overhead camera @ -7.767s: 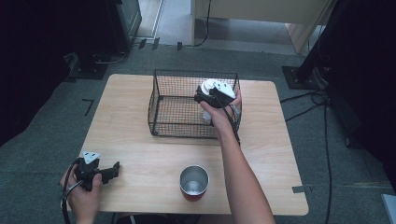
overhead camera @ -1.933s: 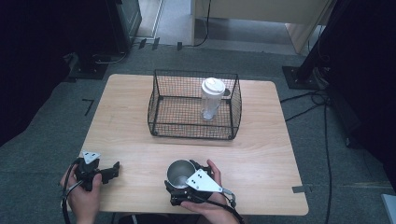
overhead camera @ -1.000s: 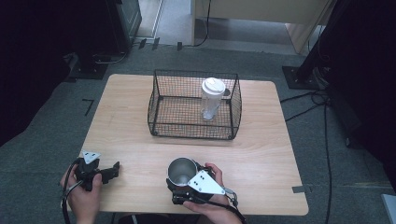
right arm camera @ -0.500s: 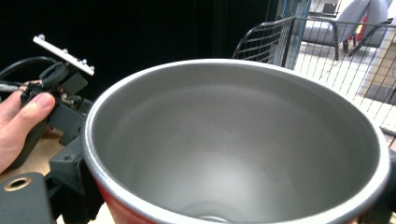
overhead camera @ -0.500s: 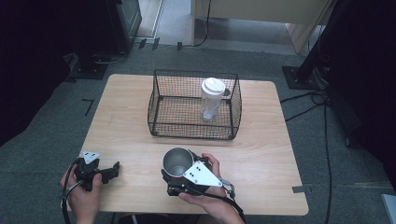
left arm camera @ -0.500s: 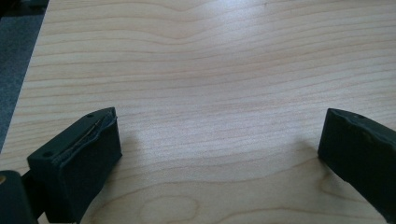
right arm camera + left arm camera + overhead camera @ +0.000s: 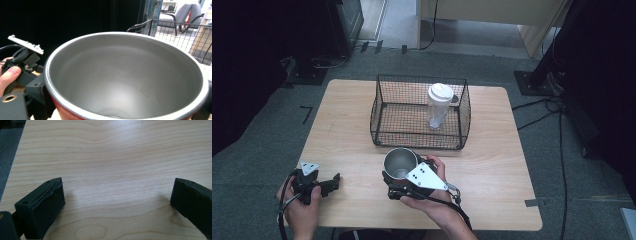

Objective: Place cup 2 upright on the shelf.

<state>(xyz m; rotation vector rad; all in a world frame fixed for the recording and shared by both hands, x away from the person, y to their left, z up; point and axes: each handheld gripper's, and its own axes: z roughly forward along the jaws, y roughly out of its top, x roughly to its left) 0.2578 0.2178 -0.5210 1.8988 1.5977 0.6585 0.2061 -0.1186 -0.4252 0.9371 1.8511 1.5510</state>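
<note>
A steel cup (image 7: 399, 162) with a red outside hangs tilted just above the table, in front of the wire basket (image 7: 419, 135). My right gripper (image 7: 396, 176) is shut on its lower wall, the hand behind it. In the right gripper view the cup's grey inside (image 7: 125, 80) faces the camera, with the basket's rim (image 7: 175, 32) behind it. A clear tumbler with a white lid (image 7: 439, 105) stands upright in the basket's right half. My left gripper (image 7: 331, 184) rests at the table's front left; its jaws stand wide open over bare wood (image 7: 117, 200).
The wooden table (image 7: 492, 165) has bare room right of the cup and left of the basket. Dark floor with cables surrounds it, and black stands are at the back left and right. My left gripper (image 7: 22, 60) appears at the left of the right gripper view.
My right hand left the tumbler in the basket, came back to the front edge and took the cup. Over the last second it lifted the cup toward the basket. The left gripper stayed put.
</note>
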